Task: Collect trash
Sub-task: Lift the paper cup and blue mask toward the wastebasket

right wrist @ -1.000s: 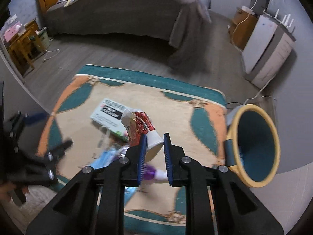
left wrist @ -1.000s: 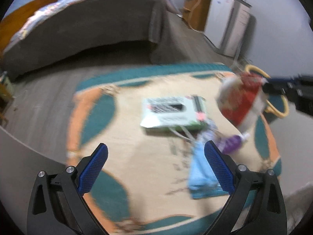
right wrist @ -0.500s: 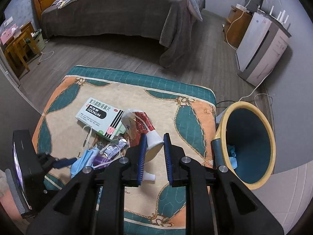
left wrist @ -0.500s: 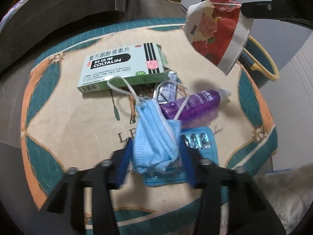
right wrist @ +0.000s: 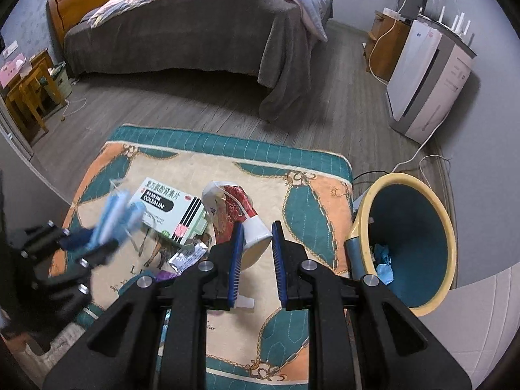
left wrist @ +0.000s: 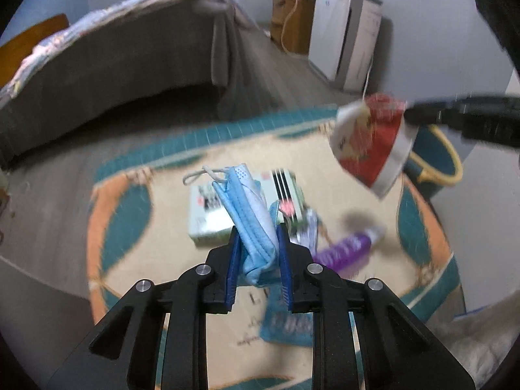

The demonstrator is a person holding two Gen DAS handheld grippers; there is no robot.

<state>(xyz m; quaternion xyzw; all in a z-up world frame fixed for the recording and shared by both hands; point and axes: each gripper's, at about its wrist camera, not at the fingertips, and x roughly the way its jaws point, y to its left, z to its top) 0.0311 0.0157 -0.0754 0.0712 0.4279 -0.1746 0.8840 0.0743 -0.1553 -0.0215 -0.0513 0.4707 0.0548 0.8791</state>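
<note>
My left gripper (left wrist: 258, 256) is shut on a blue face mask (left wrist: 252, 217) and holds it above the patterned rug (left wrist: 136, 269). It also shows at the left of the right wrist view (right wrist: 97, 243). My right gripper (right wrist: 256, 247) is shut on a crushed red and white paper cup (right wrist: 237, 214), held above the rug; the cup also shows in the left wrist view (left wrist: 370, 143). A green medicine box (right wrist: 169, 208), a purple bottle (left wrist: 344, 247), a foil packet (right wrist: 187, 255) and a blue blister pack (left wrist: 289, 321) lie on the rug.
A blue bin with a yellow rim (right wrist: 406, 243) stands right of the rug, with blue scraps inside. A bed (right wrist: 195, 26) lies beyond the rug. A white appliance (right wrist: 429, 78) and cables stand at the far right. A wooden side table (right wrist: 29, 91) is at the left.
My left gripper has shut on the face mask and lifted it off the rug. My right gripper still holds the cup above the rug.
</note>
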